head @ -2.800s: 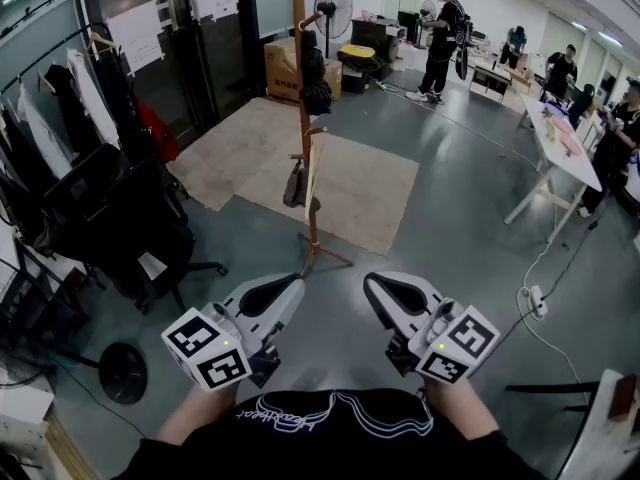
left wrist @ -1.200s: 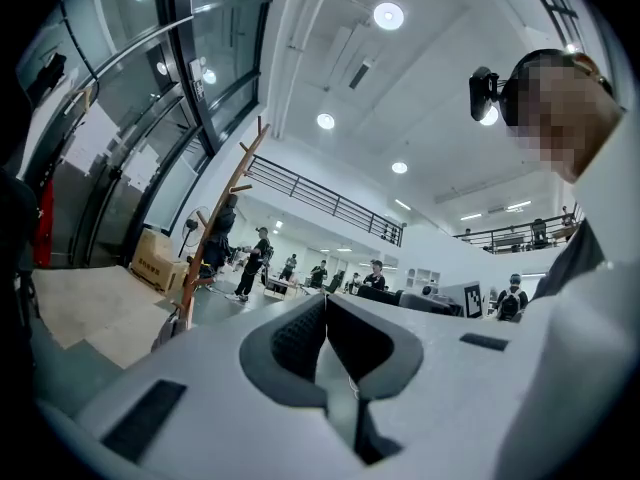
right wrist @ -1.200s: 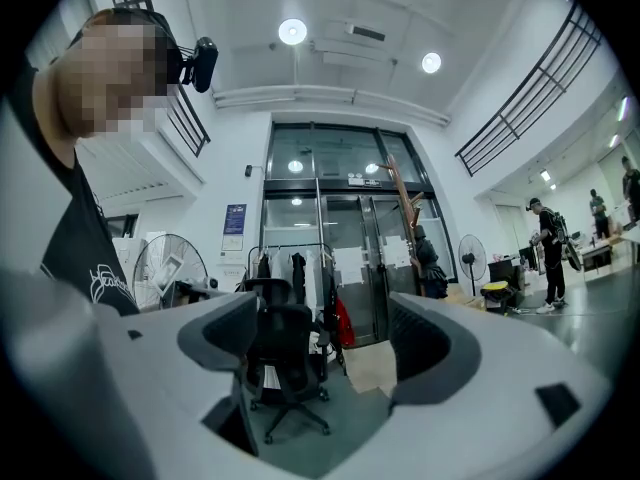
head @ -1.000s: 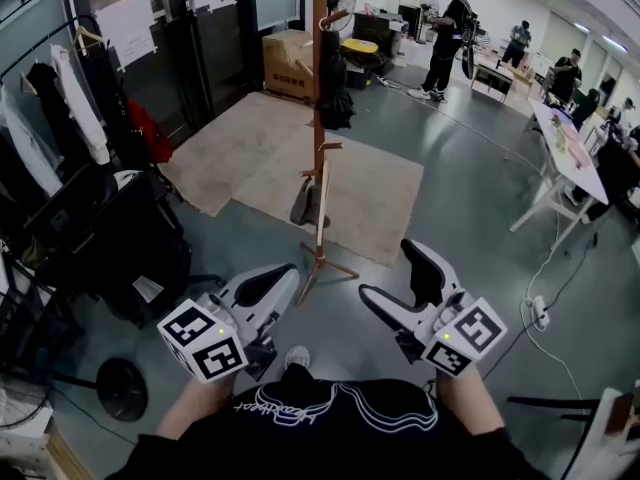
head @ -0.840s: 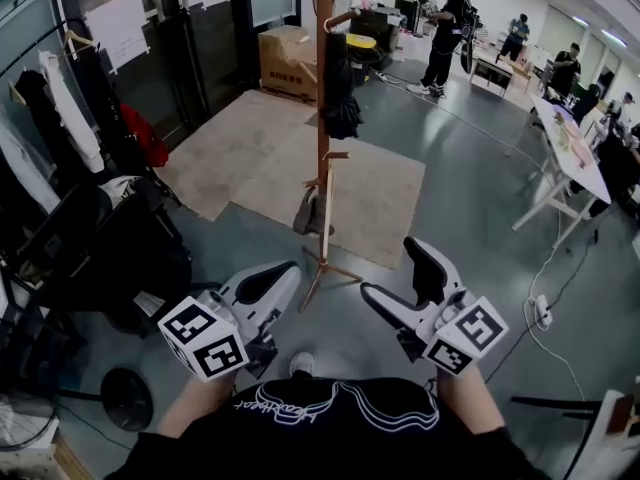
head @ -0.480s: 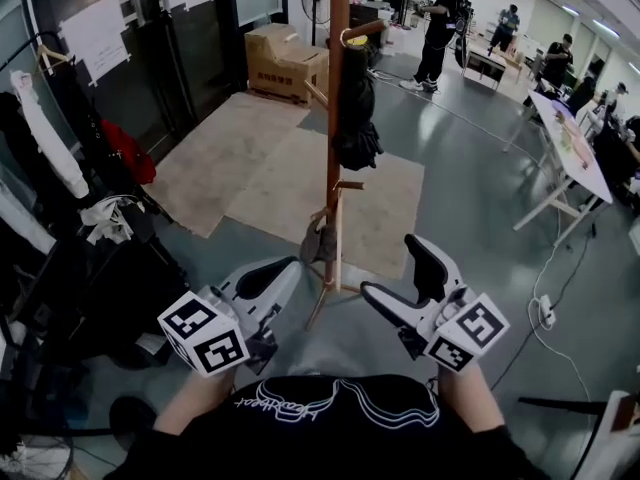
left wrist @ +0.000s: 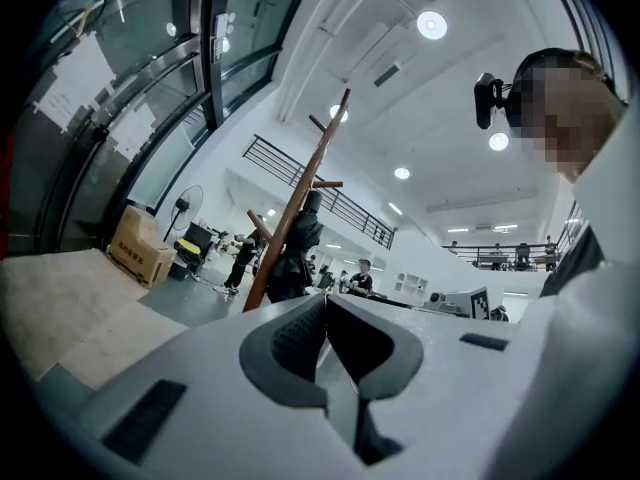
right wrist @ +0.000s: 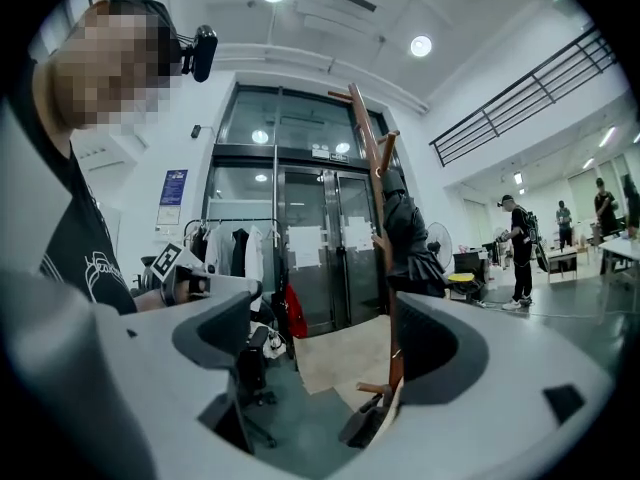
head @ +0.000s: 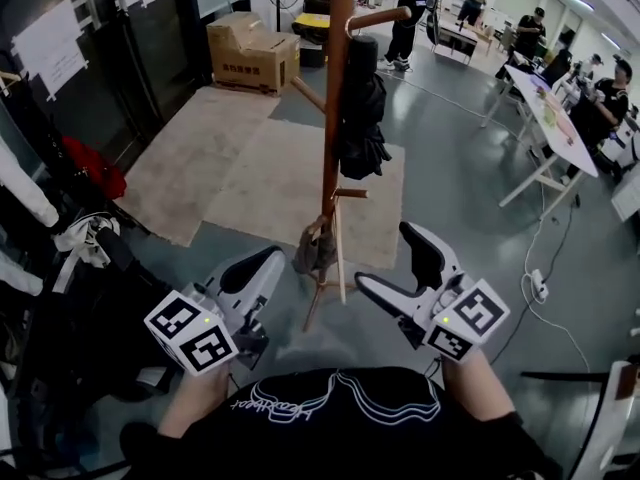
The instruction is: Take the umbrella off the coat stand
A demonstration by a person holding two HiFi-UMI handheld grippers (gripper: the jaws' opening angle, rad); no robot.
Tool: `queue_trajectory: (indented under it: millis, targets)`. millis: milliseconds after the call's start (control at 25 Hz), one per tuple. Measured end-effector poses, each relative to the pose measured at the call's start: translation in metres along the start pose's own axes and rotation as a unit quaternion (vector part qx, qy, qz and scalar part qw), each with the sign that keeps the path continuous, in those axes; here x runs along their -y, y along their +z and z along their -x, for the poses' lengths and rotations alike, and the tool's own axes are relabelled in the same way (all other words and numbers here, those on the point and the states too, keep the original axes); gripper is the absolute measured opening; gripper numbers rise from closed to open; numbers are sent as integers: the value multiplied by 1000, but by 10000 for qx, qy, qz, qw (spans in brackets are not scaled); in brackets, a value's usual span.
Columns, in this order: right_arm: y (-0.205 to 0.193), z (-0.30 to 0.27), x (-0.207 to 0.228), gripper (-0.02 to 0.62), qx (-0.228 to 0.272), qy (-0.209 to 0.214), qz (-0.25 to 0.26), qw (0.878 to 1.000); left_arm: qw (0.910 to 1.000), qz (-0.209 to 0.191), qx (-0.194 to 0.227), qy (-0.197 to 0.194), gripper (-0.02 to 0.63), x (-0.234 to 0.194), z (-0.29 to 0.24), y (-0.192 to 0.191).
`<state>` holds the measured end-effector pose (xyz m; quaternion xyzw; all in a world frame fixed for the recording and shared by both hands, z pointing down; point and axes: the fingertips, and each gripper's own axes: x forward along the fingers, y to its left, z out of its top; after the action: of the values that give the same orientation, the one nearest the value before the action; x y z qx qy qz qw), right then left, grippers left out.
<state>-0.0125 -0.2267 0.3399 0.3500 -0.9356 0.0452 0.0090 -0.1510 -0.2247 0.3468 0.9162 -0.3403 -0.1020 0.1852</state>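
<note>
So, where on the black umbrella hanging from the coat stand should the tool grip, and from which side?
Probably the narrow, firm-looking upper part of the umbrella, under its peg, not the loose folds below. Come level from the right of the pole with the open right tool: it hangs upright there.

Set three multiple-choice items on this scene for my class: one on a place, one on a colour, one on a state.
1. The brown cardboard box stands: A) beyond the beige floor mat; B) on a white table; C) at the person's feet.
2. The tall wooden coat stand is: A) white; B) reddish-brown; C) blue.
3. The left gripper's jaws are: A) closed, empty; B) wide apart; C) gripping cloth.
Key: 1A, it sits past the mat's far edge; 2B, its pole shows that; 3A, they touch in the left gripper view.
</note>
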Motion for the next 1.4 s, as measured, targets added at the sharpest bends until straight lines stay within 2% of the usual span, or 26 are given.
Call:
queue_trajectory:
  millis: [360, 800, 960, 1200, 1400]
  targets:
    - [-2, -33, 29, 446, -109, -178, 115, 9997, 9999, 47, 43, 135, 6, -26, -1, -3]
    - [27, -70, 87, 437, 51, -259, 79, 9996, 9985, 149, 40, 517, 6, -57, -11, 4]
    - [38, -87, 107, 433, 20, -323, 281, 9991, 9982, 150, 76, 570, 6, -63, -22, 12]
    - [43, -109, 128, 433, -53, -248, 513, 9984, 9984, 59, 61, 563, 6, -68, -40, 15]
    - [44, -124, 142, 430, 56, -197, 483, 9986, 9967, 109, 129, 789, 6, -90, -43, 21]
